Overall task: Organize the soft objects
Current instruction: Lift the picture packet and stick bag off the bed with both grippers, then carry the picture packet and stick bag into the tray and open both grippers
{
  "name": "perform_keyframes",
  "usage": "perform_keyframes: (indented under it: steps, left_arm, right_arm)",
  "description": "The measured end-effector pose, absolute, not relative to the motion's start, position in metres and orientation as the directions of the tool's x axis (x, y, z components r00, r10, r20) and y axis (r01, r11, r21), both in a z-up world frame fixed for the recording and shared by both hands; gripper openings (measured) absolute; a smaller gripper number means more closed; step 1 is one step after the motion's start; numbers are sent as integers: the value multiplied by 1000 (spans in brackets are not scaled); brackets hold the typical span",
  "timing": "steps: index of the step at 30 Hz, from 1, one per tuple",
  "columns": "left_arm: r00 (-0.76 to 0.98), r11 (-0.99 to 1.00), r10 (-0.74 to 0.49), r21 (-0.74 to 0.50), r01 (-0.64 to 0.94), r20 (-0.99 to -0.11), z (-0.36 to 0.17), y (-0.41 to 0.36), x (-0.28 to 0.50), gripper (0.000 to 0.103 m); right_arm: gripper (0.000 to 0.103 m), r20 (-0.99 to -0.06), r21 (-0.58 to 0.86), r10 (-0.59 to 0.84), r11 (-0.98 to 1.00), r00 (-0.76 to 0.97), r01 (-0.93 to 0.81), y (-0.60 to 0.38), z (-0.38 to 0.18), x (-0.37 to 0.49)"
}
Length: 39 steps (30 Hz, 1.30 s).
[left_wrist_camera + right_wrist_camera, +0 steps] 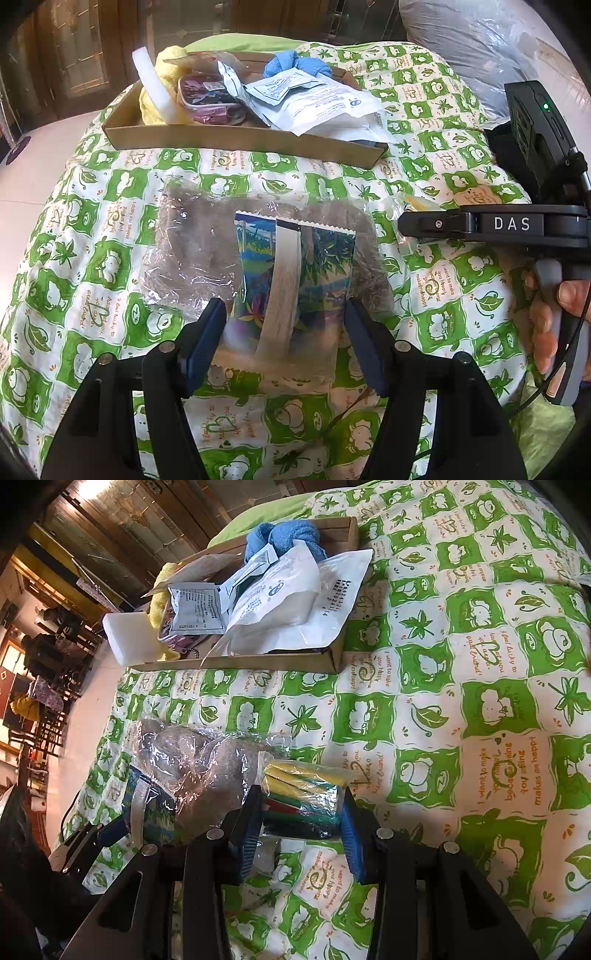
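Observation:
A colourful foil packet (295,273) lies on a clear bag with a grey plush thing (195,243) inside, on the green-and-white checked quilt (110,266). My left gripper (286,325) has its jaws wide, and its blue pads touch both edges of the packet. In the right wrist view, my right gripper (301,819) is shut on a small clear bag of yellow, green and red soft sticks (304,790), next to the plush bag (199,764). Behind them, a shallow cardboard tray (240,142) (236,662) holds a blue cloth (284,535), white packets, a yellow plush and a white foam block (129,638).
A person's hand (546,325) holds the right gripper's handle at the right edge of the left wrist view. A large plastic-wrapped bundle (480,48) sits at the back right. The quilt drops off to a pale floor (37,166) on the left, with dark wooden furniture (48,686) beyond.

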<state>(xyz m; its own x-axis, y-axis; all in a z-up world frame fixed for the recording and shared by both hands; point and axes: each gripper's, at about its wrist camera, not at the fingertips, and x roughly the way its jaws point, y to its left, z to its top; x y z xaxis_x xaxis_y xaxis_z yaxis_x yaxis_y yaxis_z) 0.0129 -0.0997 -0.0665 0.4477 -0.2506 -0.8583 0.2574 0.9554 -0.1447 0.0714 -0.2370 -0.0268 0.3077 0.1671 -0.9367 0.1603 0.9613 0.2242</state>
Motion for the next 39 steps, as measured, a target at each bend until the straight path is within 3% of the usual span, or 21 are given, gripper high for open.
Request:
perform_keyframes:
  steps: [23,39]
  left_arm:
    - [471,959,-241,-134,250,-848,-52,-94,20,65]
    - [465,953,-265,-156,260,-845,-26,-97,67,65]
  right_arm:
    - [39,-933,223,169,964,319,143,-233,-19,73]
    - [39,-914,226,159,963,372,144,-247,21,92]
